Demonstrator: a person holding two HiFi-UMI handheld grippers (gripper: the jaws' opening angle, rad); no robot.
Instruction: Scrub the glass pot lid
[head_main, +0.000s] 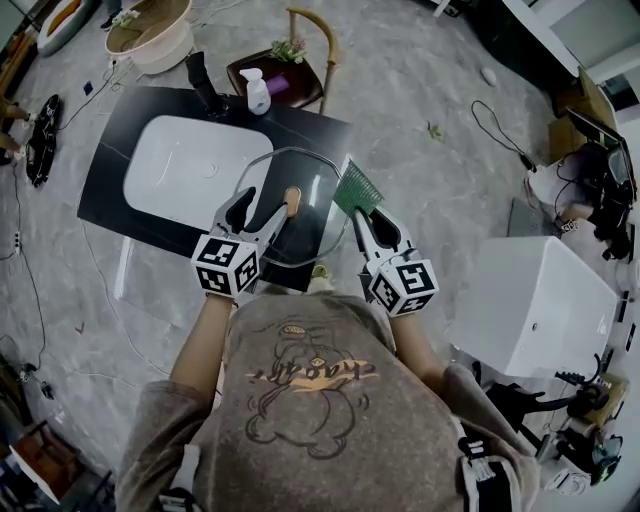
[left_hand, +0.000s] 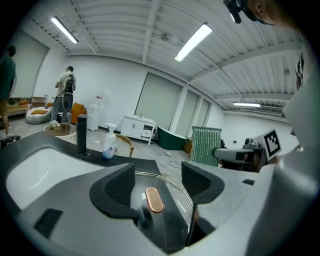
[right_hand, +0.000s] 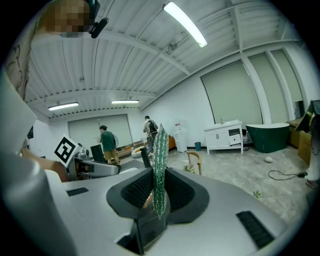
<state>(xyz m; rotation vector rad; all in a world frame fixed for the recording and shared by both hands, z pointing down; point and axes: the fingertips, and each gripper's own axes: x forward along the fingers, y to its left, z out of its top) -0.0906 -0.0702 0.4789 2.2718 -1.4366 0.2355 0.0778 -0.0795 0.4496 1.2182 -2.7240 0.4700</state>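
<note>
The glass pot lid (head_main: 312, 205) lay on the right part of the dark surface (head_main: 108, 172), just beside the white sink (head_main: 190, 168); its left edge seemed to reach over the rim of the sink. The copper-coloured handle (head_main: 292, 198) stood on the top of the lid.

The left gripper (head_main: 262, 208) was over the lid, pointing a little downwards. In the left gripper view its fingers (left_hand: 117, 187) stood wide apart, released, with the handle (left_hand: 154, 200) between them; the pads did not press on it, and the glass (left_hand: 172, 222) showed below.

The right gripper (head_main: 370, 220) was just beside the right edge of the lid; its fingers were clenched on a green scrub pad (head_main: 357, 188). In the right gripper view the pad (right_hand: 160, 165) stood upright on its edge between the two pads and rose well above them.

At the far side of the sink stood a black tap (head_main: 205, 85); near it was a white spray bottle (head_main: 257, 92); behind the surface a wooden chair (head_main: 310, 45) stood on the floor.
</note>
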